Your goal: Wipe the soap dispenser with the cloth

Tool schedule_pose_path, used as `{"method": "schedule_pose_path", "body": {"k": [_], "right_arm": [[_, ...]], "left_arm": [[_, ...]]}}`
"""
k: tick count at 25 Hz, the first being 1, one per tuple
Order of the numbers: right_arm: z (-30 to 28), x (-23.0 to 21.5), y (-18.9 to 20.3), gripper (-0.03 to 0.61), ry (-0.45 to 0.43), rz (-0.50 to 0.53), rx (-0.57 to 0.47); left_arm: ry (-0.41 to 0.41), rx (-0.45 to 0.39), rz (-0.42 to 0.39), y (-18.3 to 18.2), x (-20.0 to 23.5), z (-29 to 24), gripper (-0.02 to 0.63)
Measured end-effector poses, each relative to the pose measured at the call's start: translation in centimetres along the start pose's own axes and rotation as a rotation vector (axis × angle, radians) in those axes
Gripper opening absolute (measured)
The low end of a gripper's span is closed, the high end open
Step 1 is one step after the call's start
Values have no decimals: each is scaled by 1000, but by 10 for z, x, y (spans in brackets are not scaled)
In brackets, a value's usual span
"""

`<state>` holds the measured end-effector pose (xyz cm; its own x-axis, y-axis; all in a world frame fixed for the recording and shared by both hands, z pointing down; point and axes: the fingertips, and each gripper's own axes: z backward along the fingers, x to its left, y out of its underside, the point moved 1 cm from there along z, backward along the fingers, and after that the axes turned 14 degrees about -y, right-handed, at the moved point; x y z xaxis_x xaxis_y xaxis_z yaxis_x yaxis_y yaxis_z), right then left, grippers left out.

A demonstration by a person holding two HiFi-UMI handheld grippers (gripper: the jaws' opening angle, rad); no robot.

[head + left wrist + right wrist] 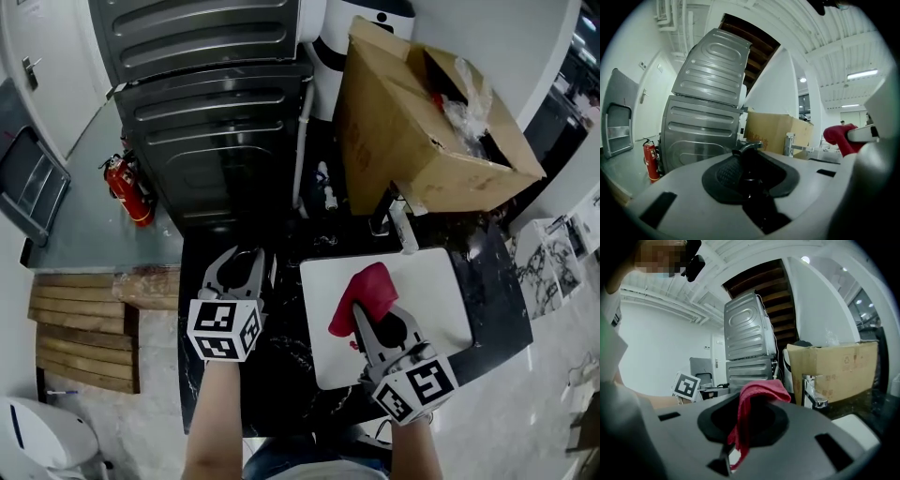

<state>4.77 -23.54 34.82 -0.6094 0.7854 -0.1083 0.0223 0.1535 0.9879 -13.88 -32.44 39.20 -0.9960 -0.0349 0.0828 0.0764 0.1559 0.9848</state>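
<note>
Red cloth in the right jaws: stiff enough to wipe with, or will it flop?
Probably floppy: the red cloth drapes over the right gripper and dangles below its jaws. Likely light, since one pinch carries it.

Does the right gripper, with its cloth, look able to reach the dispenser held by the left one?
Probably yes. The left gripper grips the dispenser close beside the right gripper, and nothing stands between it and the cloth.
</note>
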Motion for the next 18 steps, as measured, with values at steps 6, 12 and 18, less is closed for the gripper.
{"method": "schedule_pose_path", "body": {"k": [6, 12, 18], "right_arm": [[12, 28, 2, 48, -5, 21, 20], [5, 54, 6, 48, -93, 71, 60], [2, 90, 12, 48, -260, 115, 106]], "left_arm": [[68, -2, -32, 7, -22, 49, 100], [120, -23, -130, 22, -45, 103, 100], [224, 2, -177, 47, -65, 145, 100]]}}
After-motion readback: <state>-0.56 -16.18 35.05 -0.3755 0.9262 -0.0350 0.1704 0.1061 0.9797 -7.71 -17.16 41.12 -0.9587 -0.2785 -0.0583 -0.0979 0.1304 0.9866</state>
